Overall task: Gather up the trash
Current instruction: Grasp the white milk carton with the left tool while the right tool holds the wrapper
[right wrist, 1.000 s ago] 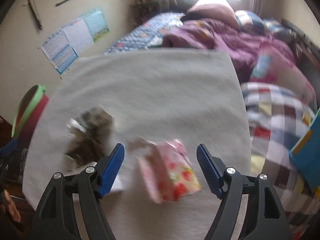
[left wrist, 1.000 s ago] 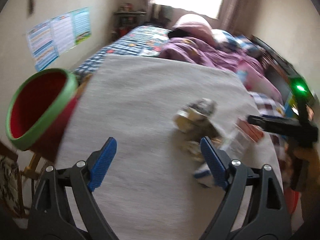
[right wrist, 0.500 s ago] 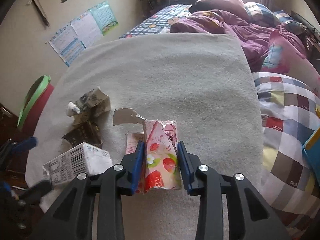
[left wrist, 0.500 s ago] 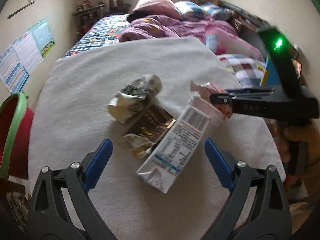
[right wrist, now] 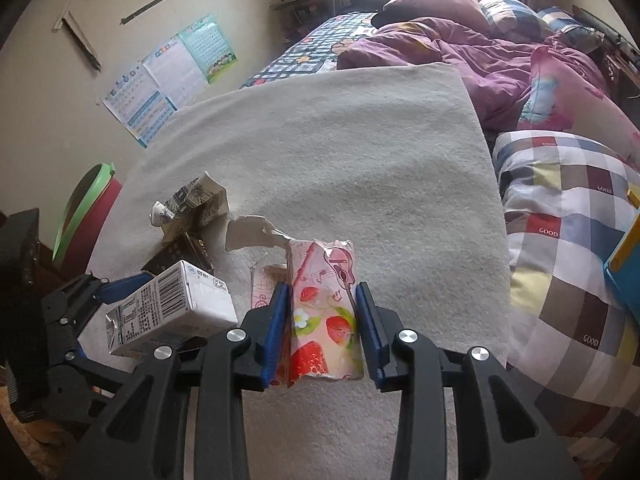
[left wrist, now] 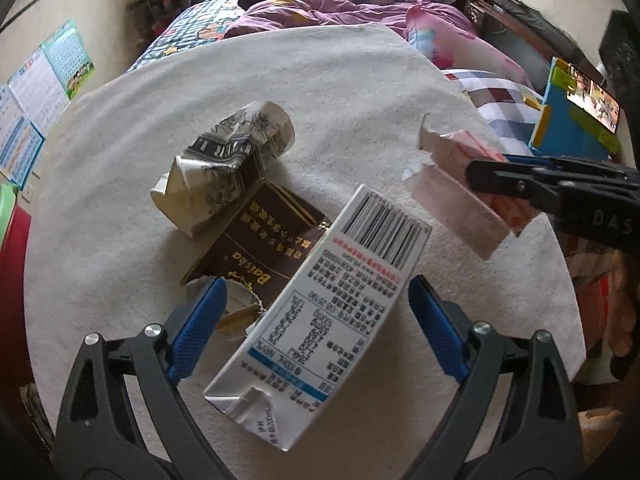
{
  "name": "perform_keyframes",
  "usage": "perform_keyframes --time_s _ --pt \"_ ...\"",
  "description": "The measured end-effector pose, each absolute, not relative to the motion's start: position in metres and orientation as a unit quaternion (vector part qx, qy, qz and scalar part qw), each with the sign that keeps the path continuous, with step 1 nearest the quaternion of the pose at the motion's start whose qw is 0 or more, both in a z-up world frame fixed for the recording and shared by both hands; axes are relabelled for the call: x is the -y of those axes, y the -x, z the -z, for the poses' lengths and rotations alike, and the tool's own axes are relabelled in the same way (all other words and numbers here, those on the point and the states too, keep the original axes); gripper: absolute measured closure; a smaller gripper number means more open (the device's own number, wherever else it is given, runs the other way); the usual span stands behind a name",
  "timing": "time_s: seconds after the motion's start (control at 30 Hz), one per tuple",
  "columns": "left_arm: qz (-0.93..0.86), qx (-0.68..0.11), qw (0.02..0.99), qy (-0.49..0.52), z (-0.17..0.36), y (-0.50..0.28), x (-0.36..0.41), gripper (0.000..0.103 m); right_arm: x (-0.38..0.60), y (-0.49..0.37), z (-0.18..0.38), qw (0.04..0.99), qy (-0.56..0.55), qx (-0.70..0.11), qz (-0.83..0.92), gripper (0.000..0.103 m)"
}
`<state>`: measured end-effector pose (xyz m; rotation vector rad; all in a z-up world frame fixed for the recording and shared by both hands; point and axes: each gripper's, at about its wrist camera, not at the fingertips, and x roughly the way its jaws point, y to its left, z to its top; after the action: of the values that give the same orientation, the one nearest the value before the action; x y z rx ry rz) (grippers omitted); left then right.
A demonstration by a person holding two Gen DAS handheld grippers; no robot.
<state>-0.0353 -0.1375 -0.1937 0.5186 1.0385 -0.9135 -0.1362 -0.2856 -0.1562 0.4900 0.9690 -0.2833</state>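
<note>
Straddling white carton, left gripper closing

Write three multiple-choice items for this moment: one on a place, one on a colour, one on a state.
1. Where does the white milk carton lie?
A. between the left gripper's jaws
B. in the bin
C. on the checked quilt

2. What colour is the bin's rim?
A. blue
B. green
C. yellow

3. What is the right gripper doing?
A. hanging open over bare towel
B. clamping the strawberry carton
C. gripping the brown packet

Answers: 1 A, the carton sits between the spread blue pads, untouched while they are closing. 2 B, a green band tops the red bin. 3 B, both pads press the carton's sides.
</note>
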Motion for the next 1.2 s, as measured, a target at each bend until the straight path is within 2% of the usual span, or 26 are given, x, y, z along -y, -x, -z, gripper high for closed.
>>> perform_keyframes --time_s 0.07,0.13,0.47,0.8,0.9,1.2 --pt "0.413 -0.476 0.742 -0.230 0.193 0.034 0.136 0.023 0.286 0.136 0.156 0.847 -0.233 -0.459 0.135 0.069" --pt "0.412 -0.479 0.743 -0.222 0.191 0.033 0.133 0.025 0.286 0.135 0.156 0.847 -0.233 -0.458 0.134 0.069" --pt "0.400 -0.469 0.762 -0.198 0.173 0.035 0.120 0.055 0.277 0.131 0.155 0.850 -0.228 -0.457 0.129 0.069" --pt "0.399 -0.445 0.785 -0.165 0.146 0.034 0.105 0.059 0.270 0.128 0.148 0.856 -0.222 -0.449 0.130 0.069" --pt "0.394 -0.437 0.794 -0.153 0.138 0.031 0.100 0.065 0.267 0.126 0.143 0.859 -0.218 -0.445 0.131 0.069" --pt "0.386 -0.438 0.800 -0.138 0.137 0.020 0.088 0.064 0.258 0.122 0.138 0.862 -0.210 -0.442 0.128 0.069"
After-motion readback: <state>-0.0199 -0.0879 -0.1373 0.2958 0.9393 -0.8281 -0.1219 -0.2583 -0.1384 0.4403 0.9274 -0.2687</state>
